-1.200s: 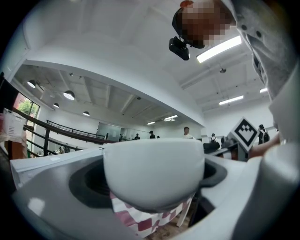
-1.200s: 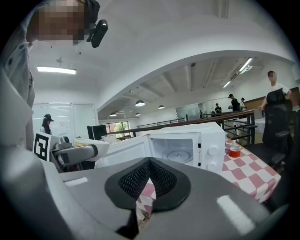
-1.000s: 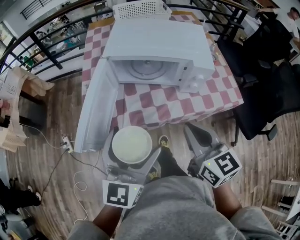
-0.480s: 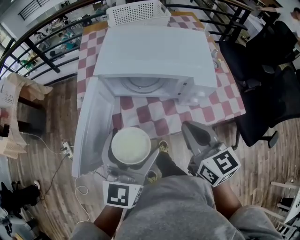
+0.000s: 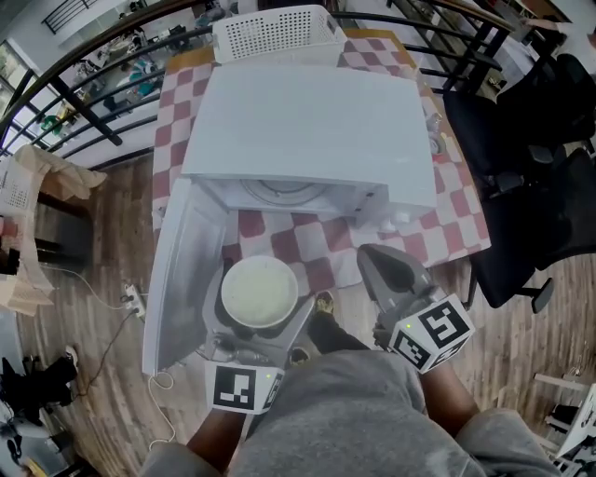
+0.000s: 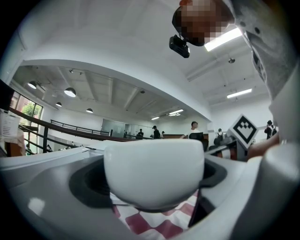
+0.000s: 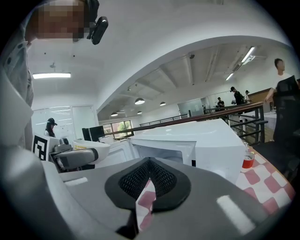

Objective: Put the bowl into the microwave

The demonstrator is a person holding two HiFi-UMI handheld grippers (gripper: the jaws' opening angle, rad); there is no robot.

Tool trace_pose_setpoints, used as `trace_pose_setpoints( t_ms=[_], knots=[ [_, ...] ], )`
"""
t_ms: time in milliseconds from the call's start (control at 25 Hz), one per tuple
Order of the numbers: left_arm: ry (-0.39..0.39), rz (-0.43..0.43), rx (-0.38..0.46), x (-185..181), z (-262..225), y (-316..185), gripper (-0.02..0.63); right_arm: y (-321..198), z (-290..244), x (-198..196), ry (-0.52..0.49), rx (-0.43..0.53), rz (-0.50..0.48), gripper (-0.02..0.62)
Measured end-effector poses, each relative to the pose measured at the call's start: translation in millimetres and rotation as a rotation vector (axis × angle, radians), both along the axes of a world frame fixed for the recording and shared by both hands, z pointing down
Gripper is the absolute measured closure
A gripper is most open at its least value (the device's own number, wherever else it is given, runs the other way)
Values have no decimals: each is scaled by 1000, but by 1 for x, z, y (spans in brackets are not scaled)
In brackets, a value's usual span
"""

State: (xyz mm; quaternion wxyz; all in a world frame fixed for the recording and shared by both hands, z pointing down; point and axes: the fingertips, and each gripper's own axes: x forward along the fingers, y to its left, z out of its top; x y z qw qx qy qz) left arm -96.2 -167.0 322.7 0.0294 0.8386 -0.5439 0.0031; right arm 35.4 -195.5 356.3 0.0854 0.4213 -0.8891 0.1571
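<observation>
A white bowl point(image 5: 259, 292) sits between the jaws of my left gripper point(image 5: 262, 283), which is shut on its sides. In the left gripper view the bowl point(image 6: 154, 171) fills the middle between the grey jaws of that gripper point(image 6: 154, 190). The bowl hangs just in front of the table edge, beside the open door point(image 5: 184, 270) of the white microwave point(image 5: 307, 121). The glass turntable point(image 5: 279, 193) shows inside the cavity. My right gripper point(image 5: 374, 259) is shut on nothing, to the right of the bowl. The right gripper point(image 7: 149, 165) faces the microwave point(image 7: 206, 140), with the bowl point(image 7: 91, 147) at its left.
The microwave stands on a table with a red-and-white checked cloth point(image 5: 321, 244). A white perforated basket point(image 5: 275, 28) sits behind it. Black chairs point(image 5: 540, 177) stand at the right, a railing runs behind, and a power strip point(image 5: 130, 296) lies on the wooden floor.
Both grippers and the bowl have come closer to the table edge and the microwave's opening. The left gripper's hold on the bowl is unchanged.
</observation>
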Motion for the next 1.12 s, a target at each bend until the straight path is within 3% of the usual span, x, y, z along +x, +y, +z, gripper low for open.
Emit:
trace_pose_setpoints(
  t_ms=[1120],
  knots=[
    [-53,-111,-31,27,16,-60,86,-47,8,-6,-42,22,-188,597]
  ],
)
